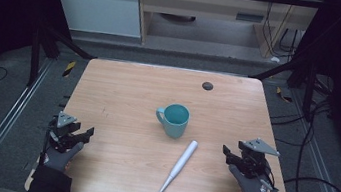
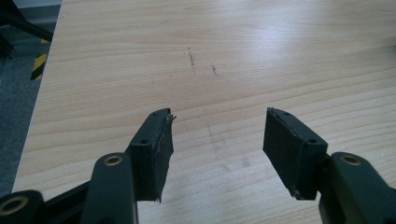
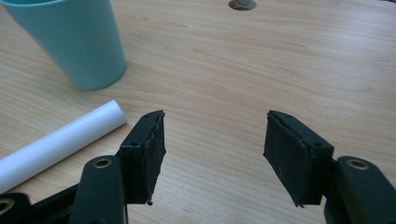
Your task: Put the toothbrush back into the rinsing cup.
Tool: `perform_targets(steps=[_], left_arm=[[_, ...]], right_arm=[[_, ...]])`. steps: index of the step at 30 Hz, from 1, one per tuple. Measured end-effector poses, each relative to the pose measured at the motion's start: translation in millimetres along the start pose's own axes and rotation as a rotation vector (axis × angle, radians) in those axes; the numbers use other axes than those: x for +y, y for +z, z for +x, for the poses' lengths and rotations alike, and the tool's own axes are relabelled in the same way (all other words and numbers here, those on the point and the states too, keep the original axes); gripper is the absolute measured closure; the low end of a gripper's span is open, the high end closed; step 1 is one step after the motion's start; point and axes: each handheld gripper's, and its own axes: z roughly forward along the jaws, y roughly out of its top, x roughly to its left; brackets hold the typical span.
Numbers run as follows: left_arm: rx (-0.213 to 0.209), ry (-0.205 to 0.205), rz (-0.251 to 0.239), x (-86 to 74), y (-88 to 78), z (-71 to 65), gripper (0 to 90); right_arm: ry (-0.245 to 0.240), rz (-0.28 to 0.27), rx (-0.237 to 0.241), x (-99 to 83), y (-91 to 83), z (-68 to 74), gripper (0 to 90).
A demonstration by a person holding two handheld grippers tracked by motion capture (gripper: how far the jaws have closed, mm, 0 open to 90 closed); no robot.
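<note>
A teal mug (image 1: 173, 119) stands upright near the middle of the wooden table (image 1: 124, 89), its handle to the left. In the right gripper view the mug (image 3: 77, 42) is at the top left. A white electric toothbrush (image 1: 177, 168) lies in front of it, head toward the near edge; its white handle end (image 3: 60, 140) lies left of the right jaws. My left gripper (image 1: 86, 133) (image 2: 217, 140) is open over bare wood at the table's left edge. My right gripper (image 1: 227, 152) (image 3: 215, 144) is open near the right edge, nothing between its jaws.
A small dark round hole cover (image 1: 207, 85) (image 3: 242, 3) sits in the table's far right part. Black frame bars and cables (image 1: 317, 187) surround the table on the floor. A yellow-black striped marker (image 1: 69, 68) lies off the far left corner.
</note>
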Motion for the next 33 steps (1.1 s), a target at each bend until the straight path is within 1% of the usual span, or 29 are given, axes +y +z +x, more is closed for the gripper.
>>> perform_targets(steps=[2,4,7,10,14,17,20,22,24,25,26,27,28,29,30,33], left_arm=[[0.010,0.011,-0.008,-0.4,0.1,-0.5,41.8],[0.015,0.014,-0.006,-1.2,0.1,-0.5,42.8],[0.016,0.020,-0.006,-1.8,0.2,-0.6,44.6],[-0.002,0.029,-0.011,-2.0,0.0,-1.0,46.0],[-0.030,0.010,-0.010,-2.8,0.9,-0.1,50.3],[-0.030,0.018,-0.012,-2.9,0.9,-0.6,52.5],[-0.033,0.017,-0.013,-3.3,0.7,-1.4,52.9],[-0.029,0.020,-0.007,-3.2,0.3,-1.9,53.1],[-0.038,0.018,-0.010,-3.1,-0.3,-2.3,53.2],[-0.038,0.018,-0.010,-3.1,-0.3,-2.3,53.5],[-0.039,0.016,-0.013,-2.9,-0.8,-2.9,53.9],[-0.039,0.016,-0.013,-2.9,-0.8,-2.9,54.1],[-0.035,0.019,-0.016,-2.7,-1.4,-3.4,54.4],[-0.032,0.020,-0.015,-2.5,-1.6,-3.6,54.5],[-0.030,0.020,-0.015,-2.4,-1.6,-3.7,54.6],[-0.029,0.021,-0.016,-2.4,-1.9,-3.9,54.0]], right_arm=[[-0.010,0.000,0.014,1.0,-0.5,1.3,38.8],[-0.012,0.004,0.024,2.3,-1.5,2.7,40.0],[-0.016,-0.002,0.053,3.9,-4.0,6.7,44.0],[-0.044,-0.002,0.082,7.4,-5.8,14.0,48.2],[-0.069,-0.002,0.146,10.6,-6.0,26.5,52.6],[-0.089,0.012,0.182,11.7,-4.5,35.2,56.8],[-0.097,0.024,0.228,10.6,-3.3,42.9,61.0],[-0.108,0.040,0.247,8.9,-1.9,49.0,64.4],[-0.119,0.058,0.272,7.4,0.2,55.0,67.8],[-0.119,0.058,0.272,7.4,0.2,55.0,67.8],[-0.140,0.074,0.293,6.4,2.2,60.7,71.0],[-0.140,0.074,0.293,6.4,2.2,60.7,71.0],[-0.150,0.085,0.314,5.6,3.5,65.7,73.9],[-0.146,0.092,0.324,5.0,3.7,68.1,75.6],[-0.153,0.093,0.335,4.5,4.4,69.8,76.7],[-0.156,0.104,0.353,3.1,6.0,74.6,79.2]])
